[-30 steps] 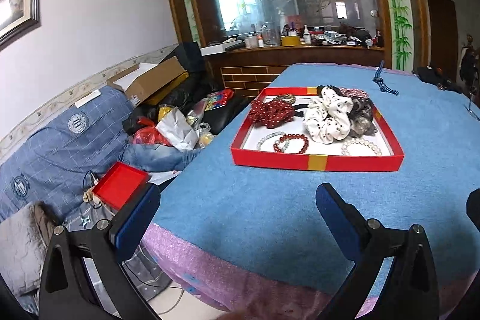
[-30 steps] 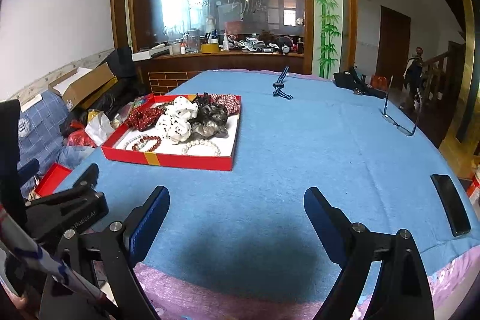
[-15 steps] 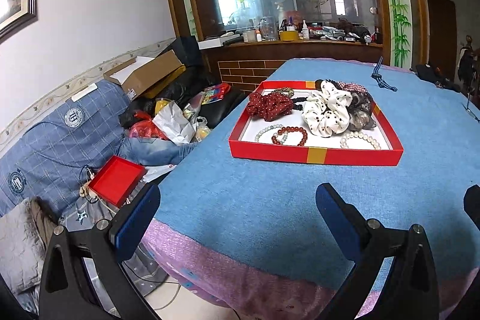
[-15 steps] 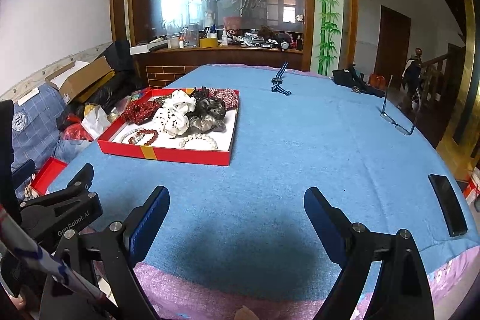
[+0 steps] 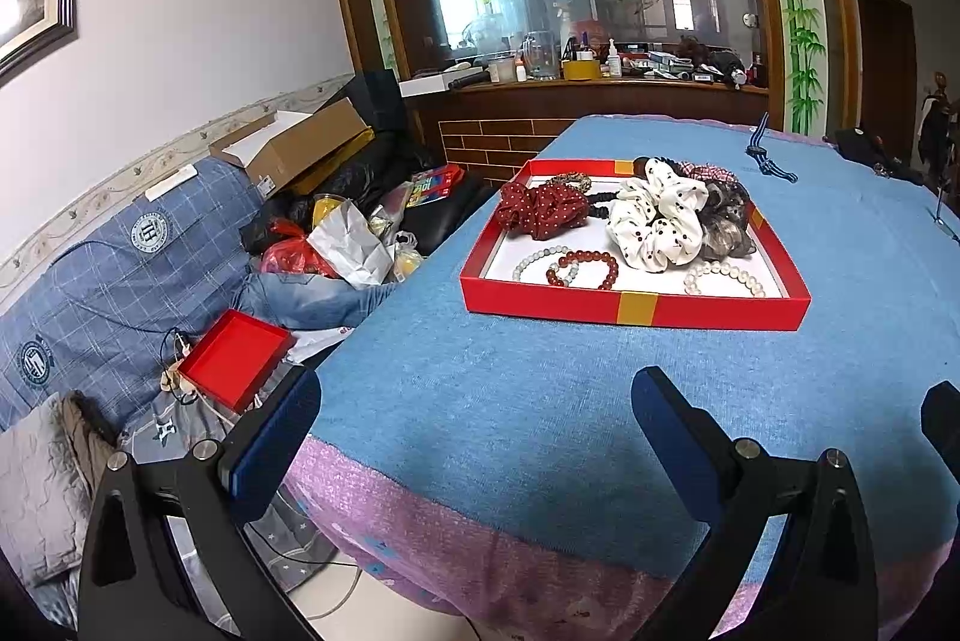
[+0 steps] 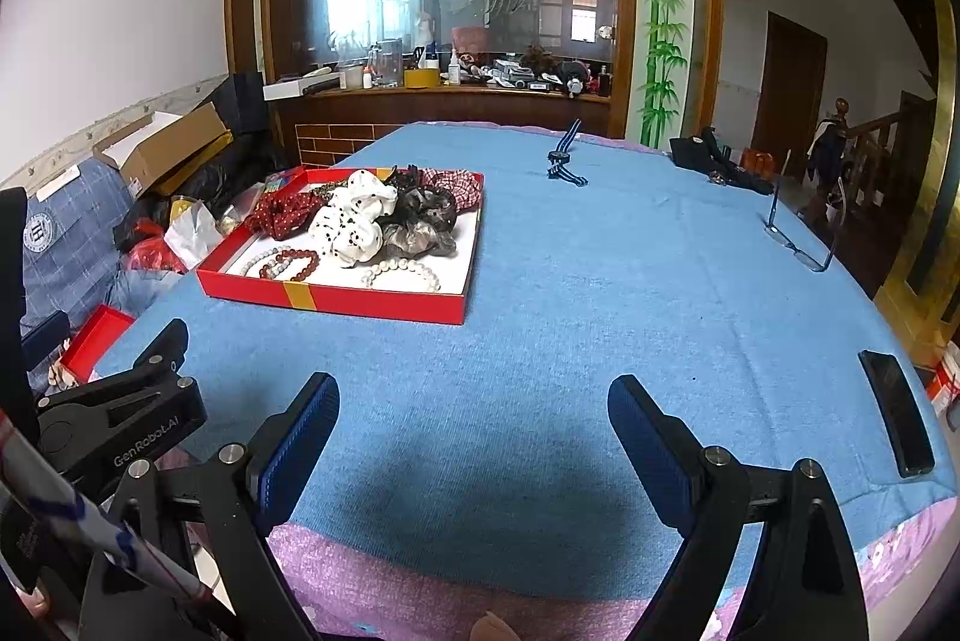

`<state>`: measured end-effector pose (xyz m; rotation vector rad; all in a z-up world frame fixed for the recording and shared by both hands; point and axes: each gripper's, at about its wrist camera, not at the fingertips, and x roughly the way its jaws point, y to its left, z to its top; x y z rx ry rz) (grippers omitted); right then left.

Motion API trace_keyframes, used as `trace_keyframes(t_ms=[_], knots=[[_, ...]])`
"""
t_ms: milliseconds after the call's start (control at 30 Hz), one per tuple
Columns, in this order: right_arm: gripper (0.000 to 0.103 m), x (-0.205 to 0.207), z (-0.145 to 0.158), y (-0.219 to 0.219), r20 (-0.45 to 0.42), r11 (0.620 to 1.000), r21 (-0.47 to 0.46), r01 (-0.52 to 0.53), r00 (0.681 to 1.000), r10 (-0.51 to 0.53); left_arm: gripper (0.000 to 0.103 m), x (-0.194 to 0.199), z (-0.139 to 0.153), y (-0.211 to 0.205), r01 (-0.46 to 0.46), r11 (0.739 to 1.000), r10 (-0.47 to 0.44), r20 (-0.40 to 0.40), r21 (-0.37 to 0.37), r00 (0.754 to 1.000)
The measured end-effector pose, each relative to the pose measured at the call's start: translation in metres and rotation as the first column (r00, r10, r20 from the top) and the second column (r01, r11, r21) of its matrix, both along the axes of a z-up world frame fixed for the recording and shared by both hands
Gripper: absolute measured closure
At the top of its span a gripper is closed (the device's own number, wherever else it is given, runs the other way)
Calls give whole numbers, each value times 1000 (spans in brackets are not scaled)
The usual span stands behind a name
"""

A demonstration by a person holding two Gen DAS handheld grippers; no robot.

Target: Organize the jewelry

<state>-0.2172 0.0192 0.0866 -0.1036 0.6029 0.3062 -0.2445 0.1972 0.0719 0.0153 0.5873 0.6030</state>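
A red tray (image 5: 636, 308) (image 6: 336, 297) sits on the blue tablecloth. It holds a white spotted scrunchie (image 5: 657, 212) (image 6: 351, 215), a red scrunchie (image 5: 540, 209), dark scrunchies (image 6: 420, 218), a red bead bracelet (image 5: 585, 269) (image 6: 291, 264), a pale bead bracelet (image 5: 534, 263) and a pearl bracelet (image 5: 723, 278) (image 6: 402, 273). My left gripper (image 5: 474, 434) is open and empty at the table's near left edge. My right gripper (image 6: 474, 431) is open and empty over the near cloth. Both are well short of the tray.
A black phone (image 6: 897, 410) lies near the right edge. Glasses (image 6: 798, 233) and a striped strap (image 6: 564, 158) lie farther back. Off the table's left side a cluttered sofa holds a small red box (image 5: 234, 359), bags and a cardboard box (image 5: 300, 143).
Both grippers have drawn back and dropped slightly, so the tray sits farther away and flatter in view. Both stay open and empty.
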Motion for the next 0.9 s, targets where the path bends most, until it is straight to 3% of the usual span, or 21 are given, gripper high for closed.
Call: trace_keyframes(t_ms=[900], knots=[[9, 1, -6, 2, -26, 1000, -12, -1, 1000, 0, 0, -3, -6, -1, -2, 1000, 2, -3, 2, 1000]])
